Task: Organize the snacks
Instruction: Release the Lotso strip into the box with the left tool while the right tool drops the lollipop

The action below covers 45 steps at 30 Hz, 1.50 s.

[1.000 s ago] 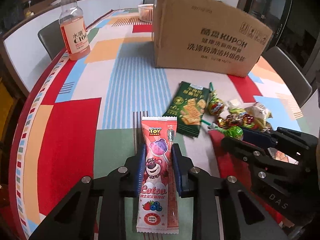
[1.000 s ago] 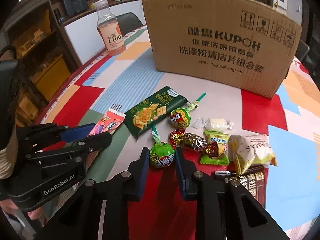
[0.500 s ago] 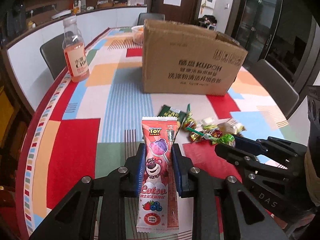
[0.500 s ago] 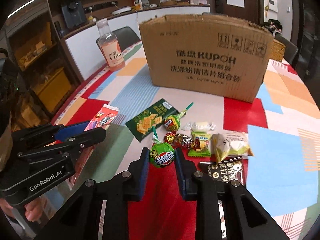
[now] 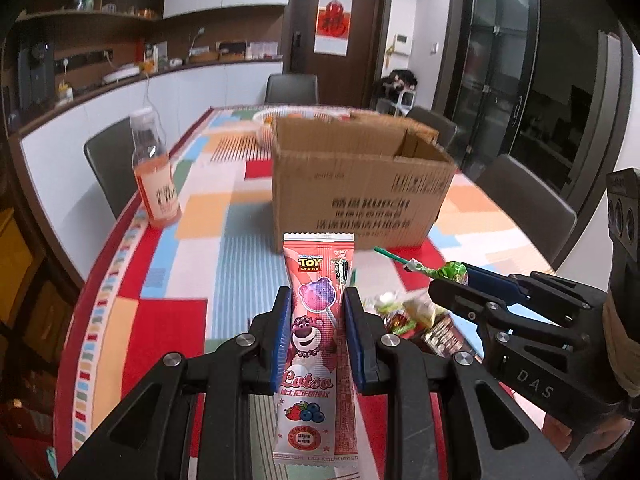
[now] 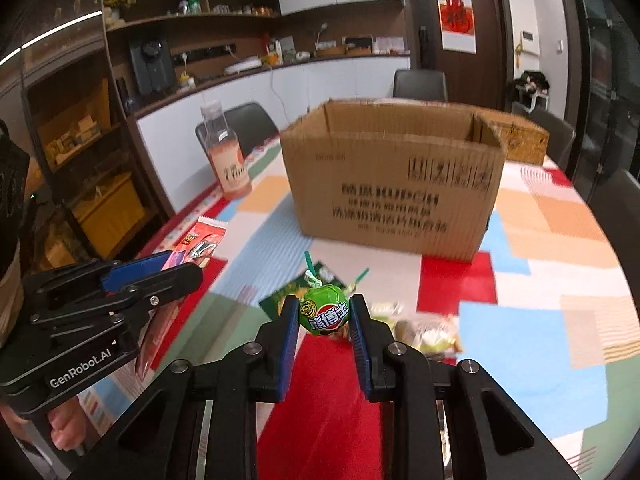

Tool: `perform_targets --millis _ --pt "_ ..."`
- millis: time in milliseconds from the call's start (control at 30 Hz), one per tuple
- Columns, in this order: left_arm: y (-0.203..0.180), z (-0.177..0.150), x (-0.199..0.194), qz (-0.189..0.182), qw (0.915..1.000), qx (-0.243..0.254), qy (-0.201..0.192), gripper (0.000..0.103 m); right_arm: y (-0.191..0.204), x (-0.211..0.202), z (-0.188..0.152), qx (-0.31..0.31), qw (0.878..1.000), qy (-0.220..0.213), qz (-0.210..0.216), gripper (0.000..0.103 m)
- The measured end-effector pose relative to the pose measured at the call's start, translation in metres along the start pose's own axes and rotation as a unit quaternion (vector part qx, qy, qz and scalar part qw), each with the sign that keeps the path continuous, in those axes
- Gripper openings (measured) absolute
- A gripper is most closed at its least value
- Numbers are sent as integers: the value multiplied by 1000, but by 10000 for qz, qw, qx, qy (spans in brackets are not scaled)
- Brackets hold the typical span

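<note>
Pink lollipop packet point(image 5: 316, 344) clamped upright in the left gripper point(image 5: 314, 312), green lollipop point(image 6: 324, 314) pinched in the right gripper point(image 6: 325, 318), both above the surface point(image 5: 248, 276), loose snacks point(image 6: 424, 334) just below, open cardboard box point(image 6: 394, 184) beyond, drink bottle point(image 5: 154, 170) far left.

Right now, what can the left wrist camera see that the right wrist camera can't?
Only the left wrist view shows the pink Lotso packet's front, with its bear and Toy Story logo, pinched in the left tongs.

Only the right wrist view shows the green lollipop's label face-on in the right tongs, and the green cracker packet on the tablecloth below.

Both show the open cardboard box, the orange drink bottle, the colourful tablecloth and the loose sweets.
</note>
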<state>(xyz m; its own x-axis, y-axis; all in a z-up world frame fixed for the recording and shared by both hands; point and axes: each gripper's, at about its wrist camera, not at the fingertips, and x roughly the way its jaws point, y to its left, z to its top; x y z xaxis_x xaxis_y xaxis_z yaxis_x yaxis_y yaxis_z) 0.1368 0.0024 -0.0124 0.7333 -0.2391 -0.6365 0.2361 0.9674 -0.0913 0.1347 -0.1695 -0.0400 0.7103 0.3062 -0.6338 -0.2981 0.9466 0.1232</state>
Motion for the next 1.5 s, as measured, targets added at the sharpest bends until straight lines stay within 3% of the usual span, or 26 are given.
perform_targets --millis 467,867,1267,1500 --pt "-15 49 -18 -86 9971 220 -717 26 -10 -32 43 -13 9964 -831 -169 27" --pt "-20 98 -9 -148 9941 322 -1026 26 -25 -40 85 -107 9908 -1304 -357 27" --pt "-21 148 31 -219 9939 435 -987 26 -48 -18 130 -77 9883 -1435 -516 27" --pt "-21 171 70 -218 9955 468 -795 26 -67 10 148 -9 9897 -1272 -658 27"
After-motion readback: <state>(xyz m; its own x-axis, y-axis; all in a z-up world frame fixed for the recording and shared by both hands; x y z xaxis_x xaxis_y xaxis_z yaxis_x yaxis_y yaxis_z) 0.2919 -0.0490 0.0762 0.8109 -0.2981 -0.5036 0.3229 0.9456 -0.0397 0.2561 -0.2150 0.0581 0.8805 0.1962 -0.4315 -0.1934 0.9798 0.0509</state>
